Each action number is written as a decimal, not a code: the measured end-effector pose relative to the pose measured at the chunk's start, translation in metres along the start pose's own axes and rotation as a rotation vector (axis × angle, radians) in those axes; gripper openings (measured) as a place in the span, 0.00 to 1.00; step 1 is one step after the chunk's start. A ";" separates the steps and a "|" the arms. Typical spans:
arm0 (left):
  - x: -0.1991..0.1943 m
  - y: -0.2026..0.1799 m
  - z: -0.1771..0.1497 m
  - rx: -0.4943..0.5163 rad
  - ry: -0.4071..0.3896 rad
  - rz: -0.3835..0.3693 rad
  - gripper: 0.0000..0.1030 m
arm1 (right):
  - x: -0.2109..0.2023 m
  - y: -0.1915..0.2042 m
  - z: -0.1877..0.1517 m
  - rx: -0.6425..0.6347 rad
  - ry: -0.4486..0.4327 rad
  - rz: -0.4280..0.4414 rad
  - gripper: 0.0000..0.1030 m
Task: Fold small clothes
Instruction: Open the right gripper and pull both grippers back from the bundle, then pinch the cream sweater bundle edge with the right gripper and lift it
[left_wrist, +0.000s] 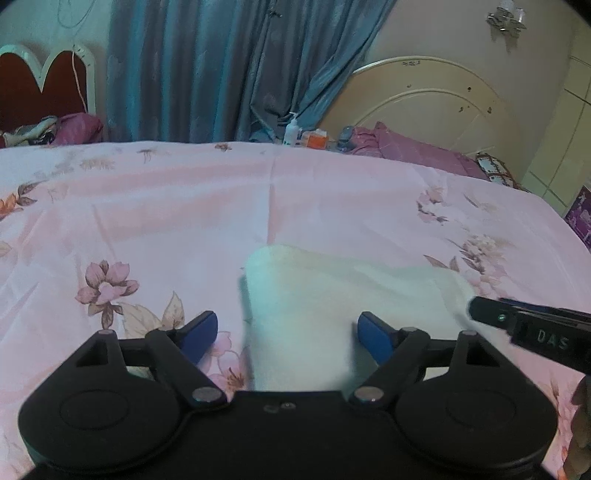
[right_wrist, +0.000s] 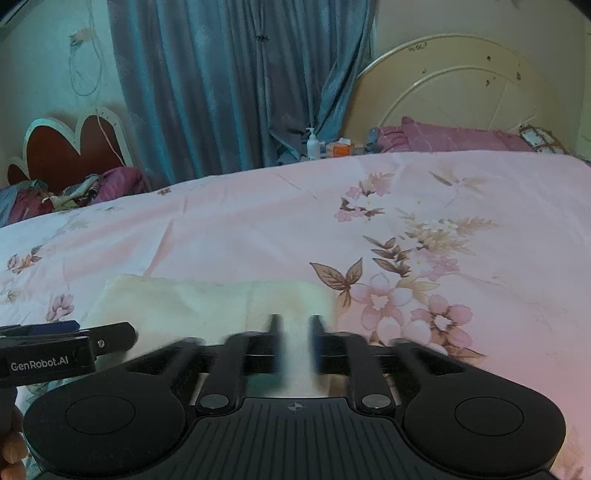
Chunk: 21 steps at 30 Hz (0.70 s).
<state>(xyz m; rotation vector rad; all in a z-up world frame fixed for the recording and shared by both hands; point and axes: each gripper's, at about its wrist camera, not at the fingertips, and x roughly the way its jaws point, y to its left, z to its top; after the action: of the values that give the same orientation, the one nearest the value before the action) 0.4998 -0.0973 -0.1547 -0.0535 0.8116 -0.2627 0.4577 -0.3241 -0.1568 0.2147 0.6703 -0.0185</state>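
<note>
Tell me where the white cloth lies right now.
The white cloth lies on the pink floral bedsheet, low centre in both wrist views, between the open left hand-held gripper and the right hand-held gripper.

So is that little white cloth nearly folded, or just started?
The white cloth lies flat on the flowered bedsheet, seemingly folded over already. Neither the left gripper nor the right gripper clamps it; both are open. Any further fold is still to come.
</note>
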 end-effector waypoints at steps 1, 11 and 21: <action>-0.003 -0.001 -0.001 0.003 -0.001 -0.001 0.80 | -0.006 0.001 -0.001 -0.001 -0.021 -0.002 0.64; -0.032 -0.009 -0.020 0.030 0.000 -0.014 0.79 | -0.044 0.006 -0.022 -0.022 -0.027 -0.012 0.45; -0.035 -0.006 -0.048 0.019 0.042 -0.022 0.80 | -0.056 0.000 -0.058 -0.021 0.033 -0.026 0.36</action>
<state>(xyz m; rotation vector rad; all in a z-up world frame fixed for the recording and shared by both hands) 0.4409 -0.0912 -0.1615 -0.0395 0.8508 -0.2933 0.3787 -0.3155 -0.1663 0.1866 0.7057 -0.0330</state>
